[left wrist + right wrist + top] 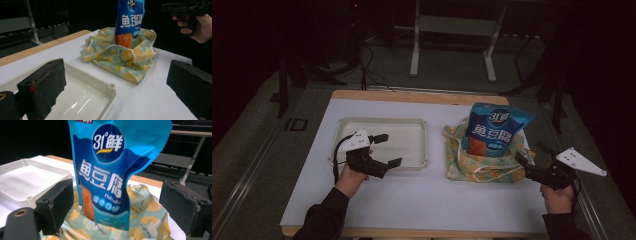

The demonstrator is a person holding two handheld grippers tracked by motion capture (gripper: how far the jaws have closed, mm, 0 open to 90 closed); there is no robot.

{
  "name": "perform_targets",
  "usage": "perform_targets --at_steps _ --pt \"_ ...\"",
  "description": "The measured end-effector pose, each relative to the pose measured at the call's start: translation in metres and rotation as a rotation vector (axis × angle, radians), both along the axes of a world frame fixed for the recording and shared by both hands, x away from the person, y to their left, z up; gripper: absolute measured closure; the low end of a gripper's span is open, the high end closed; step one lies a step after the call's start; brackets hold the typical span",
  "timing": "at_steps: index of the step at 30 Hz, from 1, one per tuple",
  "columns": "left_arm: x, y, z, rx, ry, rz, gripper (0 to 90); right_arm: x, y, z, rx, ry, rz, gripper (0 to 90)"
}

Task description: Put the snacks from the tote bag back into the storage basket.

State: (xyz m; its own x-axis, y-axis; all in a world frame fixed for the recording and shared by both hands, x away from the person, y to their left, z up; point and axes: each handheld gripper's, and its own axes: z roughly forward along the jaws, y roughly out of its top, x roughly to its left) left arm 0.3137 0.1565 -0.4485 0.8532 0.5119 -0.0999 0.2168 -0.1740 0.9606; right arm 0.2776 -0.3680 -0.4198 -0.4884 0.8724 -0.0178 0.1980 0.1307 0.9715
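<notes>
Dim room, white bench (412, 200): both grippers wide open, empty; right gripper (533, 161) could topple the snack pouch (497, 127) standing in the cloth bag (467, 162); left gripper (387, 150) sat over the tray (412, 125).

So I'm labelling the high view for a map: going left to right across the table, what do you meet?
Left tongs → white tray → lemon-print cloth bag → blue snack pouch → right tongs.

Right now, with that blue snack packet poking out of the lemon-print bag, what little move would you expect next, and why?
Probably the right gripper eases forward and shuts on the blue snack packet. Its jaws stand open with the packet right between them in the right gripper view. The packet stands upright in the lemon-print bag, and the white tray beside it looks like a likely landing spot. The left gripper hovers open over the tray.
</notes>
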Motion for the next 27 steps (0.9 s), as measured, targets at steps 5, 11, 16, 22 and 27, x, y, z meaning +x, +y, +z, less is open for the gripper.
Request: perform_targets --at_steps 5,11,16,22,27 --pt "0.008 -0.019 0.004 -0.017 0.005 -0.038 2.8 0.007 0.001 0.006 -0.002 -0.01 0.01 12.4" --pt "0.018 -0.038 0.007 0.003 0.011 -0.072 2.8 0.013 0.003 0.006 -0.002 -0.005 0.024 12.4" --pt "0.03 -0.064 0.009 0.011 0.014 -0.108 2.8 0.02 0.004 0.008 0.002 0.014 0.035 12.3" --pt "0.041 -0.092 0.011 0.039 0.014 -0.147 2.8 0.026 0.006 0.007 -0.008 0.011 -0.002 12.3" --pt "0.054 -0.118 0.009 0.057 0.027 -0.185 2.8 0.033 0.006 0.005 -0.01 0.017 -0.002 13.0"
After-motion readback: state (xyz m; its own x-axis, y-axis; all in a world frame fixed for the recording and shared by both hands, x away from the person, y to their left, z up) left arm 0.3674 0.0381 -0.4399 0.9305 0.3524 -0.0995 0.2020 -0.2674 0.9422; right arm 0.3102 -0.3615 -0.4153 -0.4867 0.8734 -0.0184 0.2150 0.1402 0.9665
